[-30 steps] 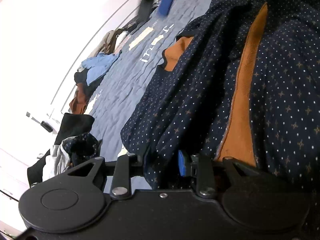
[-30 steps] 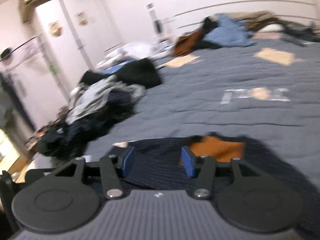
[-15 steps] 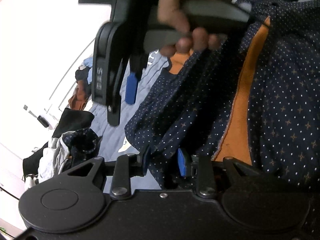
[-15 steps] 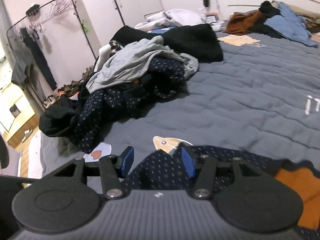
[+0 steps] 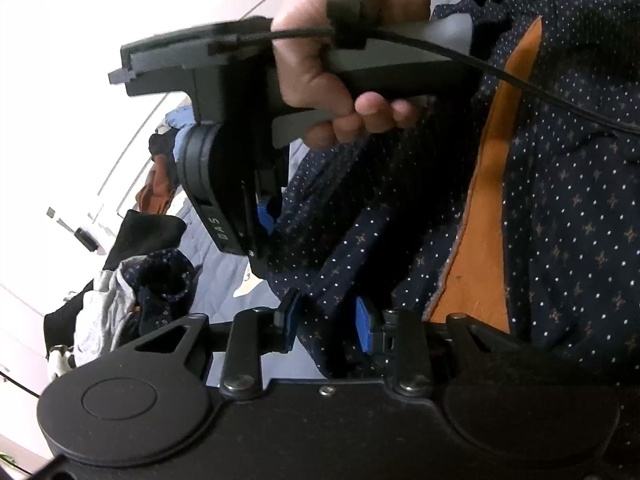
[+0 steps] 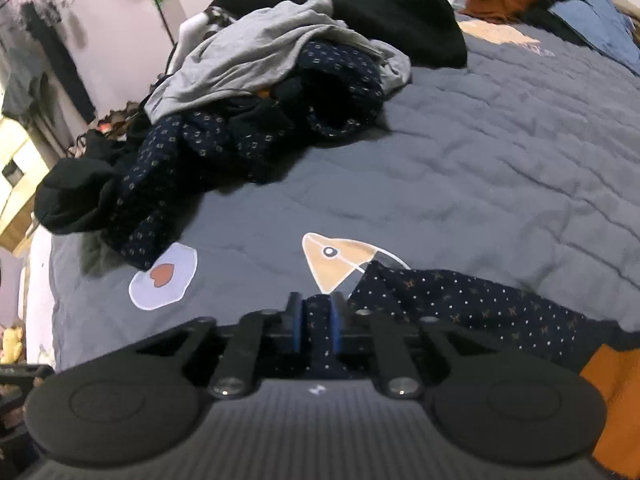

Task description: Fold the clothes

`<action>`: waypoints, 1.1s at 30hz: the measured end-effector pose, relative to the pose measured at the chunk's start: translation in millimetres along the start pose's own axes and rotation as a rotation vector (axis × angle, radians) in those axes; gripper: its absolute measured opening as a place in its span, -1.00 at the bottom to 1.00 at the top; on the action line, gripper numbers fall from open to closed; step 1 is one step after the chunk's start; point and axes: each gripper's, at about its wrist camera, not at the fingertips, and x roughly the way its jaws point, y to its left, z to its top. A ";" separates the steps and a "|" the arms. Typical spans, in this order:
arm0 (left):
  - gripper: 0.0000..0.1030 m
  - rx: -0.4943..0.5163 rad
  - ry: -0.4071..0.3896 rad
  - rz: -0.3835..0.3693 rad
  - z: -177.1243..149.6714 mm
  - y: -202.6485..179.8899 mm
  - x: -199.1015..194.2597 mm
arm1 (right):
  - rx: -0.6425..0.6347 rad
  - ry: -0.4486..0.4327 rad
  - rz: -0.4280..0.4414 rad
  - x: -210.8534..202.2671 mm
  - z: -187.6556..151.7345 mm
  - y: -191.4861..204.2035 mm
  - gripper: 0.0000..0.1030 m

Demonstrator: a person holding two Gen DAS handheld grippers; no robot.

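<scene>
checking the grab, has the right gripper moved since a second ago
Yes. In its own view the right gripper has swung left and in toward the clothes pile, now large ahead on the bed, and has shut on the navy dotted garment.

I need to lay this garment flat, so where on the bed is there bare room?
The quilt is bare across the middle and right, between the clothes heap on the left, the far pile and the dotted garment at the near edge. A smaller patch surrounds the heart print. The far left corner is crowded.
</scene>
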 end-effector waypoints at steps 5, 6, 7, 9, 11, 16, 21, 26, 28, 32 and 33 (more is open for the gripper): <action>-0.89 -0.035 0.013 -0.071 0.5 7.7 -3.8 | 0.049 -0.062 -0.025 -5.1 4.1 -6.4 -0.87; -0.90 -0.035 0.011 -0.084 1.2 8.5 -7.9 | 0.059 -0.074 -0.030 -6.2 5.5 -8.5 -0.88; -0.90 -0.038 0.003 -0.091 2.7 9.1 -13.0 | 0.070 -0.087 -0.036 -7.3 7.0 -10.5 -0.88; -0.91 -0.051 -0.012 -0.099 5.6 10.0 -19.4 | 0.091 -0.112 -0.047 -9.5 10.0 -14.6 -0.88; -0.91 -0.074 -0.014 -0.108 7.6 13.1 -21.4 | 0.113 -0.138 -0.058 -11.8 13.0 -18.7 -0.89; -0.72 -0.107 -0.007 -0.186 5.7 15.3 -24.1 | 0.132 -0.174 -0.058 -17.2 18.9 -27.1 -0.86; -0.28 -0.260 -0.090 -0.248 4.2 37.8 -39.6 | 0.109 -0.214 -0.044 -45.9 20.8 -41.8 -0.62; -0.09 -0.471 -0.159 -0.179 2.5 66.4 -36.6 | -0.032 -0.188 -0.173 -49.7 20.6 -59.1 -0.25; -0.09 -0.516 -0.125 -0.117 2.5 72.0 -26.3 | -0.099 -0.130 -0.182 -38.9 18.4 -63.1 -0.25; -0.09 -0.534 -0.083 -0.042 4.5 73.6 -13.1 | -0.222 -0.029 -0.141 -18.4 10.7 -65.1 -0.25; -0.09 -0.539 -0.082 -0.036 5.4 75.2 -11.5 | -0.246 -0.007 -0.129 -13.7 8.7 -65.3 -0.25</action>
